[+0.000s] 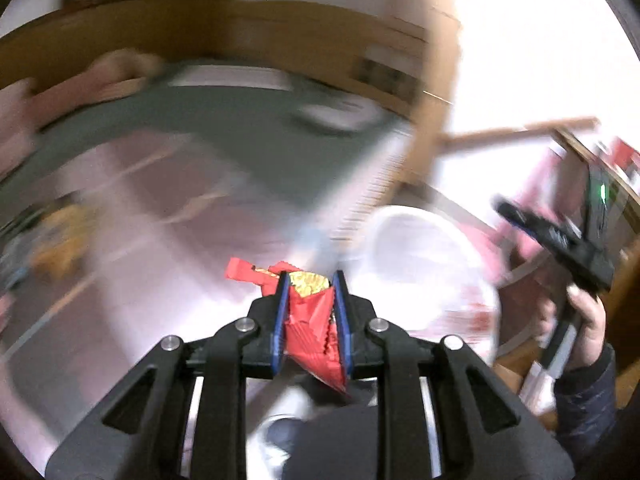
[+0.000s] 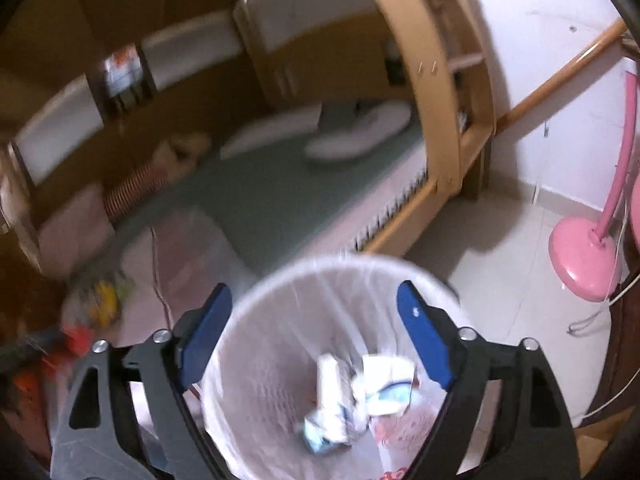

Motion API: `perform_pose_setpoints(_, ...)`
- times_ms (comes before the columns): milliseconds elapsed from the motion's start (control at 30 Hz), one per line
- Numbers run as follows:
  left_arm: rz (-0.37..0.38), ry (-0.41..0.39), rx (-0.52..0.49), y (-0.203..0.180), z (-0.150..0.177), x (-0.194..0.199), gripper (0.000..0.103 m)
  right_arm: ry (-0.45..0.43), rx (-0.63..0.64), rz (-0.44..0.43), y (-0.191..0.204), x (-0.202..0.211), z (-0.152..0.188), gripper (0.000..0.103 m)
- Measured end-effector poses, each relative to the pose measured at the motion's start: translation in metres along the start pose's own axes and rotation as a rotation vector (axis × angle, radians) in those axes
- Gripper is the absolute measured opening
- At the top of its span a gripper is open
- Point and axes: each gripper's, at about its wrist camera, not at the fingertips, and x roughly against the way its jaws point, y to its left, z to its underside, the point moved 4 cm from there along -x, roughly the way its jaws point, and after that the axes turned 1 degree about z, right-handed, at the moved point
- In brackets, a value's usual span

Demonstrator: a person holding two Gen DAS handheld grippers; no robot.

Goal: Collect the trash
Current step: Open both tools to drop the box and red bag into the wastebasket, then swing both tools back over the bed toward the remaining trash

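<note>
We see a crumpled red-and-yellow foil wrapper [image 1: 310, 312] pinched upright; white paper scraps [image 2: 360, 396] lie at the bottom of a white-lined round bin [image 2: 280, 292].

Both wrist views look steeply down, close over the bin [image 2: 320, 340].

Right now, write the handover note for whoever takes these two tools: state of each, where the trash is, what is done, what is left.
Left tool: shut on a crumpled red wrapper, near the white lined bin but not yet over it.
Right tool: open and empty, hanging over the bin.
Done: white paper scraps and packets lie in the bin's bottom.
Left: bring the red wrapper over the bin and let go. Yellow and red clutter on the floor at left is too blurred to identify; check it.
</note>
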Motion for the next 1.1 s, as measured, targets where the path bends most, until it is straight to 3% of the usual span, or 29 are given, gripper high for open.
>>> perform_pose_setpoints(33,0.035,0.016,-0.034,-0.025,-0.007,-0.015,0.025,-0.027,0.000,-0.010,0.001,0.011,-0.009,0.084)
perform_pose_setpoints(100,0.099,0.040,-0.081,-0.071,-0.023,-0.047,0.040,-0.069,0.009,-0.026,0.002,0.029,-0.024,0.084)
perform_pose_setpoints(167,0.110,0.042,-0.090,-0.090,-0.034,-0.067,0.095,-0.095,0.018,-0.036,0.006,0.040,-0.032,0.086)
perform_pose_setpoints(200,0.075,0.033,-0.100,-0.096,-0.040,-0.077,0.101,-0.105,0.026,-0.042,0.012,0.047,-0.033,0.087)
perform_pose_setpoints(267,-0.004,0.011,-0.103,-0.089,-0.045,-0.082,0.100,-0.109,0.061,-0.044,0.024,0.054,-0.034,0.088)
perform_pose_setpoints(333,-0.030,-0.018,-0.048,-0.060,-0.046,-0.069,0.100,-0.100,0.091,-0.047,0.034,0.050,-0.031,0.088)
perform_pose_setpoints(433,-0.085,-0.049,0.044,0.003,-0.039,-0.033,0.100,-0.055,0.105,-0.088,0.055,0.039,-0.021,0.088)
perform_pose_setpoints(500,-0.199,-0.079,0.082,0.054,-0.029,0.002,0.100,-0.016,0.124,-0.116,0.076,0.024,-0.013,0.088)
perform_pose_setpoints(700,-0.529,-0.172,0.304,0.187,0.018,0.121,0.100,0.085,0.290,-0.276,0.203,-0.016,0.023,0.088)
perform_pose_setpoints(833,-0.658,-0.216,0.423,0.244,0.056,0.189,0.100,0.116,0.430,-0.423,0.315,-0.021,0.047,0.088)
perform_pose_setpoints(1000,-0.813,-0.279,0.498,0.289,0.112,0.221,0.100,0.110,0.539,-0.520,0.421,-0.034,0.070,0.095)
perform_pose_setpoints(1067,-0.872,-0.224,0.580,0.313,0.134,0.221,0.100,0.137,0.549,-0.528,0.448,-0.050,0.086,0.095)
perform_pose_setpoints(1100,-0.850,-0.160,0.635,0.327,0.139,0.216,0.100,0.144,0.550,-0.537,0.454,-0.058,0.096,0.095)
